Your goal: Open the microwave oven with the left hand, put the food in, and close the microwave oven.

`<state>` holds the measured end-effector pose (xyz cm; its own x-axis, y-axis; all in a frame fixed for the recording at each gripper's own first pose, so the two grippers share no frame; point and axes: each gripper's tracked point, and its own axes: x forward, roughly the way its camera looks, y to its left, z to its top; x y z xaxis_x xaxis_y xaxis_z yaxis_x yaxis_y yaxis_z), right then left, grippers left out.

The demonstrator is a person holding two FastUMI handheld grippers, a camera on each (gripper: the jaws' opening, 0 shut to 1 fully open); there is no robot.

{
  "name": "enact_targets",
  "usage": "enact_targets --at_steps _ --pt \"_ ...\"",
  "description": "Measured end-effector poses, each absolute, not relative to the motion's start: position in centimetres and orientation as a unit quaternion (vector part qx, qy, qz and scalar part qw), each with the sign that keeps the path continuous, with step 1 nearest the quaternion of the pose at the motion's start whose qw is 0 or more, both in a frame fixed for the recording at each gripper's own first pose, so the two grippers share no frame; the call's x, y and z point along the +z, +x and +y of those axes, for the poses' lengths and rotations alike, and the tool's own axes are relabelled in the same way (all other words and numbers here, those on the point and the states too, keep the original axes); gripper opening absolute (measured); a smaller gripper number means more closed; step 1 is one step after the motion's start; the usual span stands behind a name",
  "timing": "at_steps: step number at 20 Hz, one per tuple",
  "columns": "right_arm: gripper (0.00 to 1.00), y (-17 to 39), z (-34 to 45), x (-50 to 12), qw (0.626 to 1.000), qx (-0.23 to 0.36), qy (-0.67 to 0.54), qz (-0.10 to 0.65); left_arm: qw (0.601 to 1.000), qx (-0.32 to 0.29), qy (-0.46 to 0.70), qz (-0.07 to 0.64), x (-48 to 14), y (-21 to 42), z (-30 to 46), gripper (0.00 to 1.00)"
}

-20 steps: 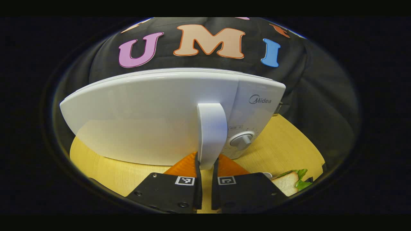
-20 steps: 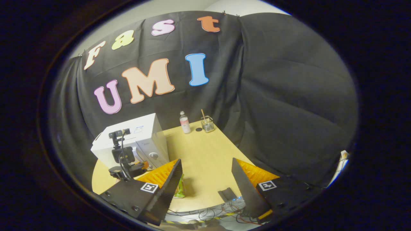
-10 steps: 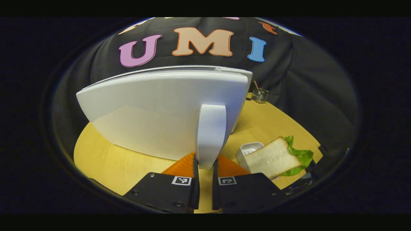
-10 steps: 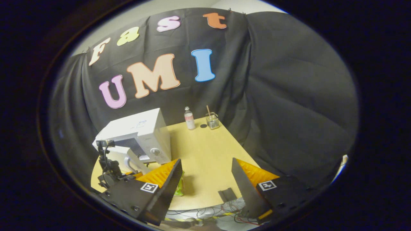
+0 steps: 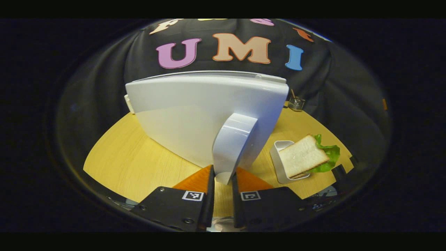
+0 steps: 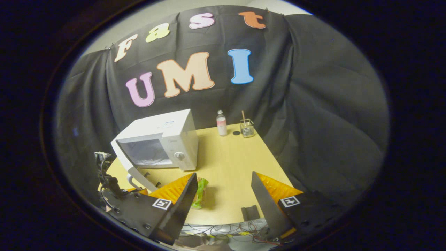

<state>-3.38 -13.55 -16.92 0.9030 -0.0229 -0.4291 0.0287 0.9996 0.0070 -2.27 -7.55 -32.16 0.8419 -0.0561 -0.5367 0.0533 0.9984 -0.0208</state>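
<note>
As the left claw (image 5: 220, 181) pinched the white curved handle (image 5: 231, 146) of the glossy white microwave door (image 5: 195, 115), that door had swung far wider than a second before, baring the cavity of the boxy white microwave oven (image 6: 158, 141). Opening looked nearly done, so loading came next. The right claw (image 6: 223, 195) hung spread and empty above the pale wooden worktop (image 6: 226, 164). The white-bread sandwich with green lettuce (image 5: 306, 158) waited in its small white tray (image 5: 278, 158) beside the door. A small clear bottle (image 6: 221, 123) and a glass jar (image 6: 246, 127) stood by the black cloth wall (image 6: 313, 104).
</note>
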Motion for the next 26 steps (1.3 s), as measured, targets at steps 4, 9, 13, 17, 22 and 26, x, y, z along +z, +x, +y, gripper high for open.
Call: enact_targets --at_steps 4,9,13,17,22,26 --pt "0.91 -3.1 -12.3 -16.9 0.975 0.006 0.000 0.221 0.956 -0.001 -0.050 0.291 -32.7 -4.7 -5.0 0.34" --pt "0.91 -3.3 -10.3 -16.6 0.977 0.010 -0.001 0.213 0.958 0.028 -0.060 0.278 -31.8 -7.5 -0.6 0.59" --pt "0.91 -4.3 -7.9 -17.0 0.977 0.006 0.001 0.212 0.957 0.035 -0.074 0.279 -31.0 -10.4 2.8 0.89" --pt "0.91 -6.3 -6.0 -18.4 0.975 -0.005 0.002 0.224 0.956 0.043 -0.079 0.279 -30.6 -12.5 6.1 0.96" --pt "0.91 -9.7 -4.6 -20.5 0.970 -0.022 -0.004 0.243 0.955 0.069 -0.081 0.277 -30.3 -15.1 11.8 0.96" --pt "0.97 -12.0 -3.4 -22.2 0.965 -0.033 0.010 0.259 0.956 0.109 -0.079 0.260 -29.2 -16.8 17.6 0.96"
